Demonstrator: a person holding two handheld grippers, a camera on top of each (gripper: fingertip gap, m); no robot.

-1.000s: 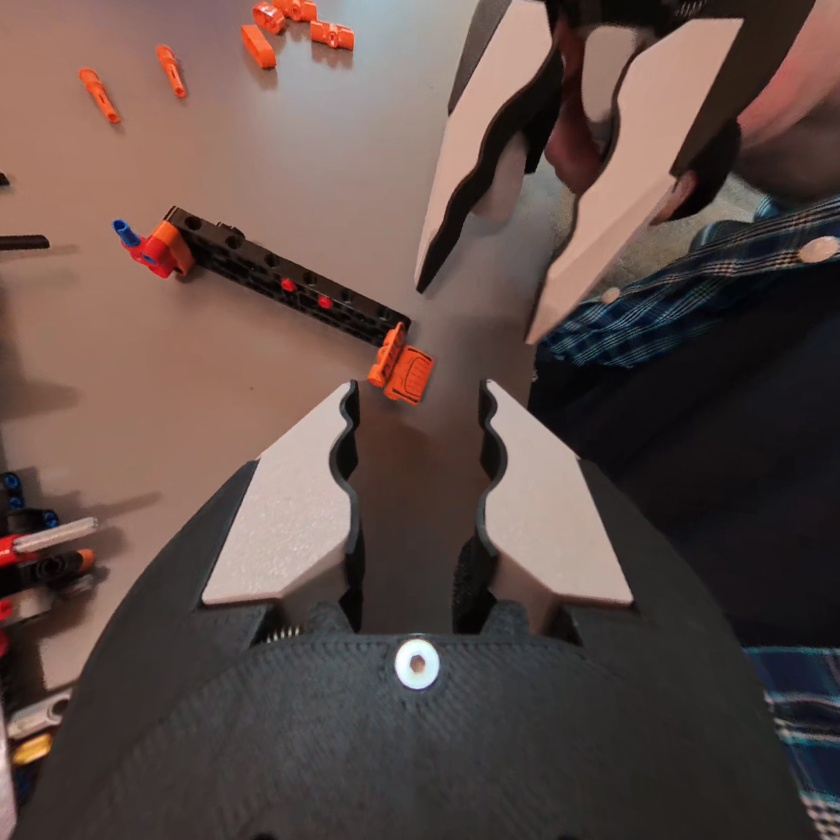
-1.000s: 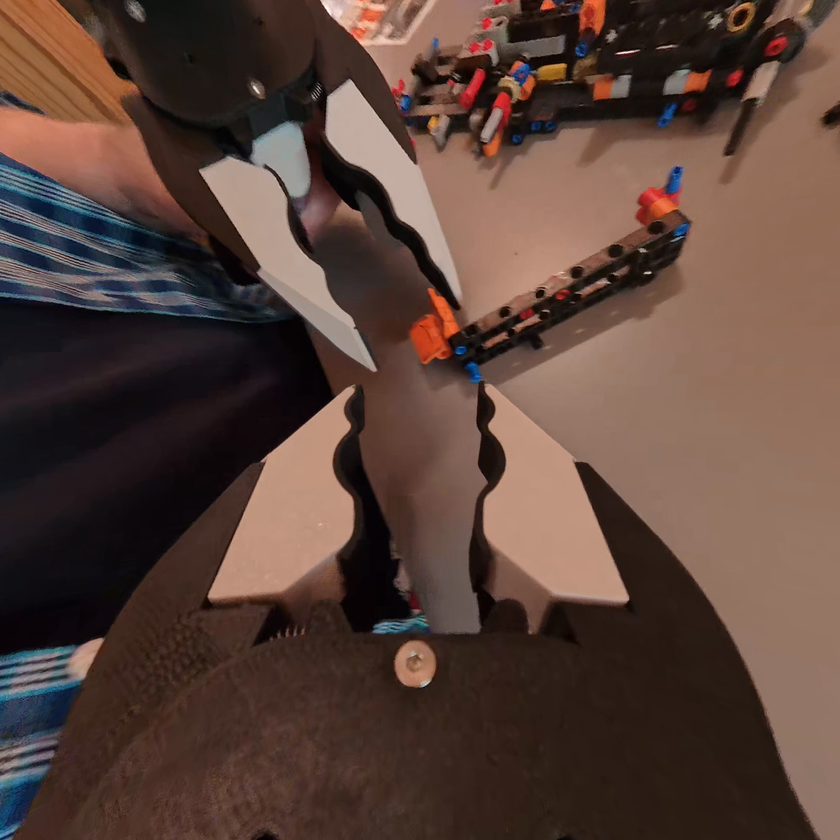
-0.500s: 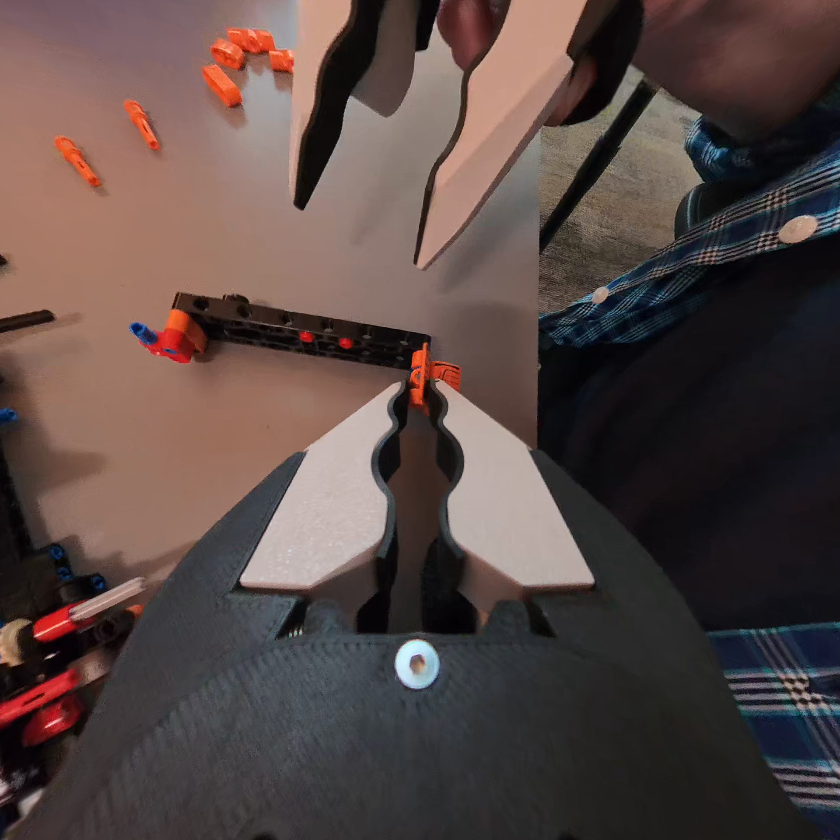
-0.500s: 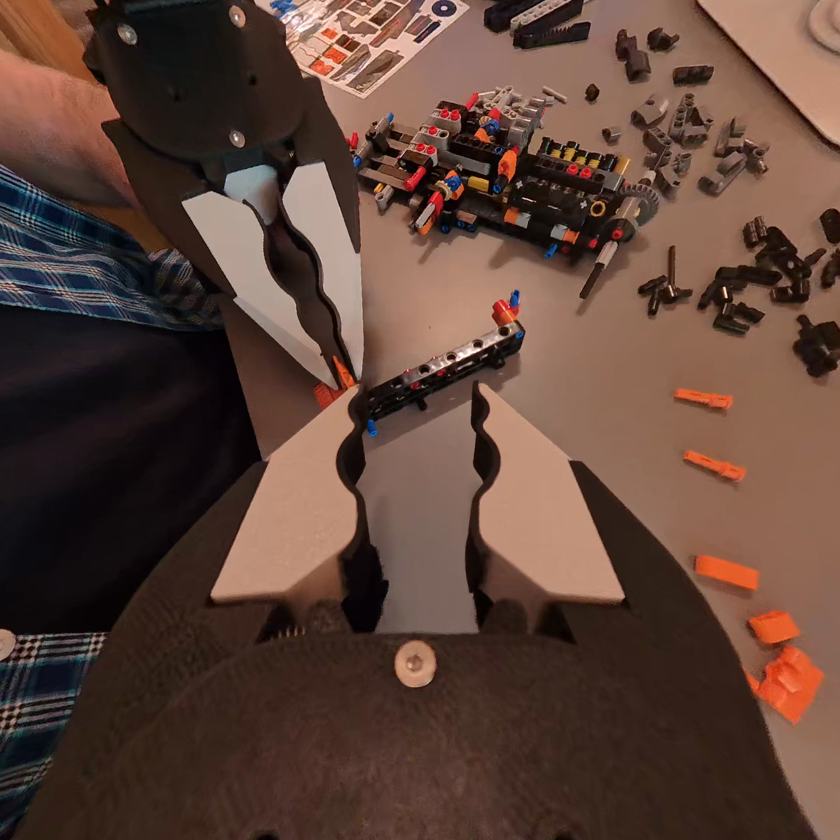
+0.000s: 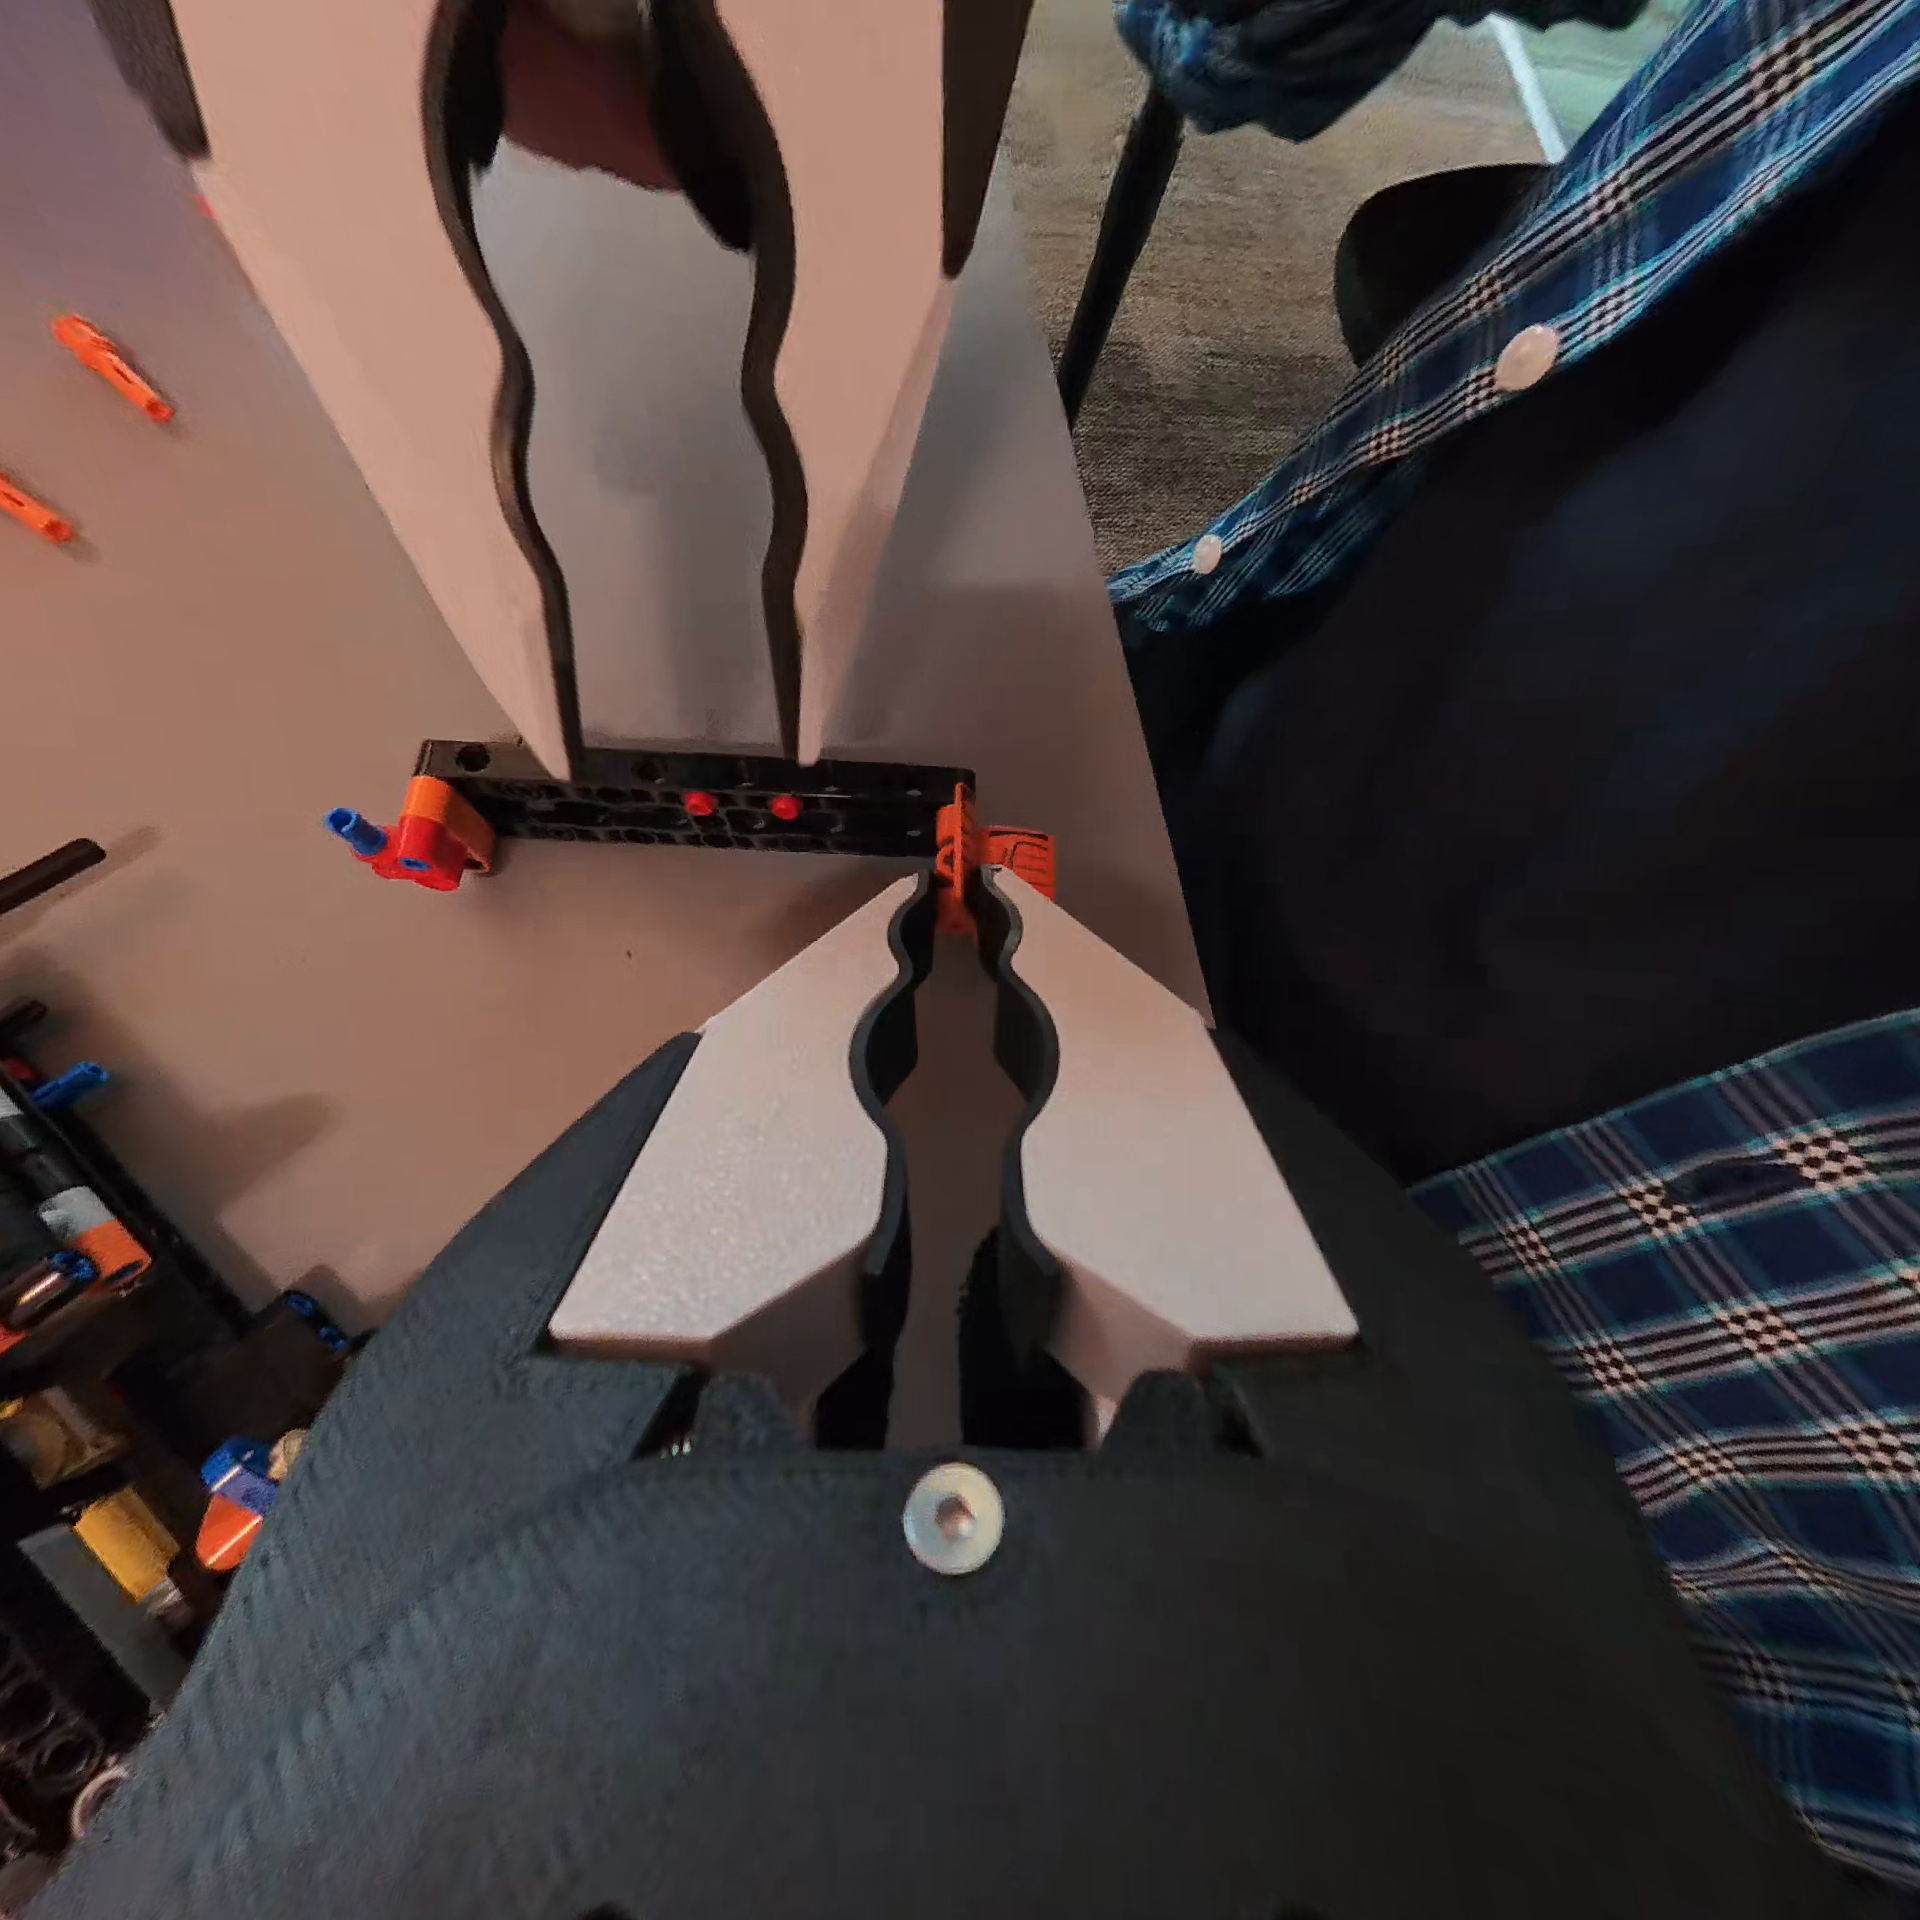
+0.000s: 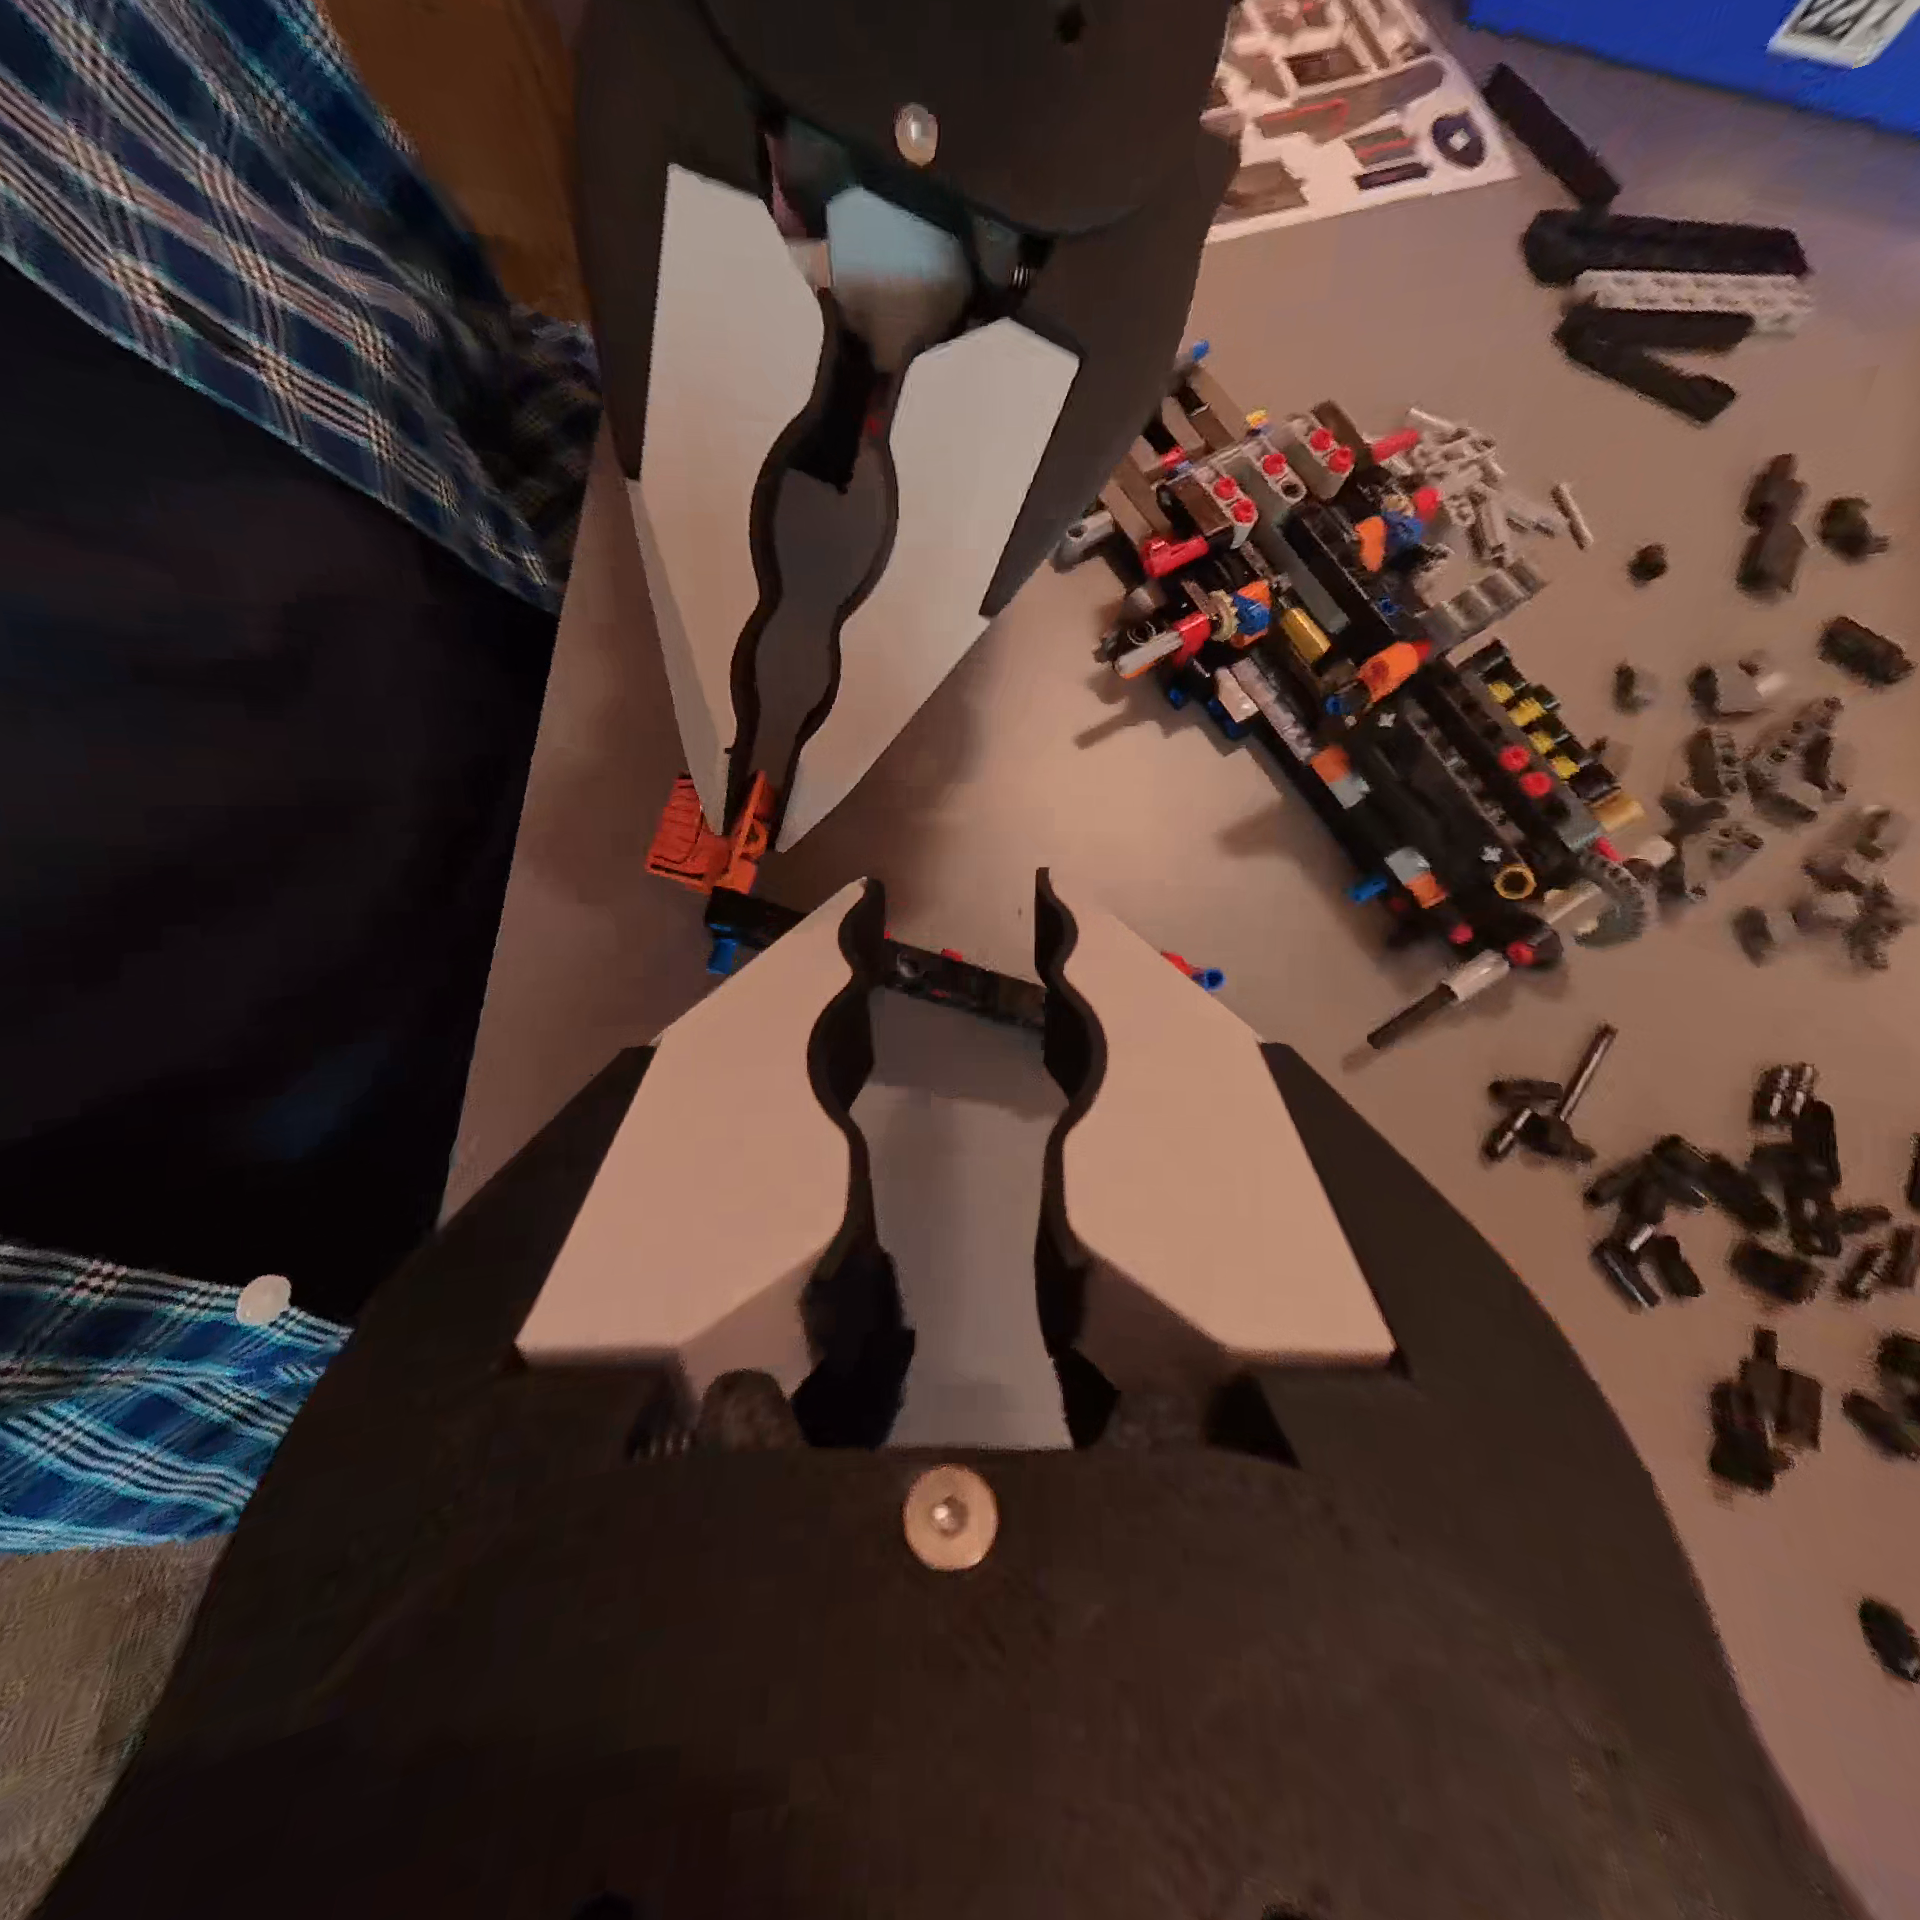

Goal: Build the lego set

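Now | left gripper pinches orange piece at beam end | right gripper jaws wide, tips apparently straddling beam | beam flat on table near edge

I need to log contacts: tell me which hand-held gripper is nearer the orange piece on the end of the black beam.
Left. The left hand-held gripper is shut on the orange piece; the right hand-held gripper straddles the black beam farther along, open.
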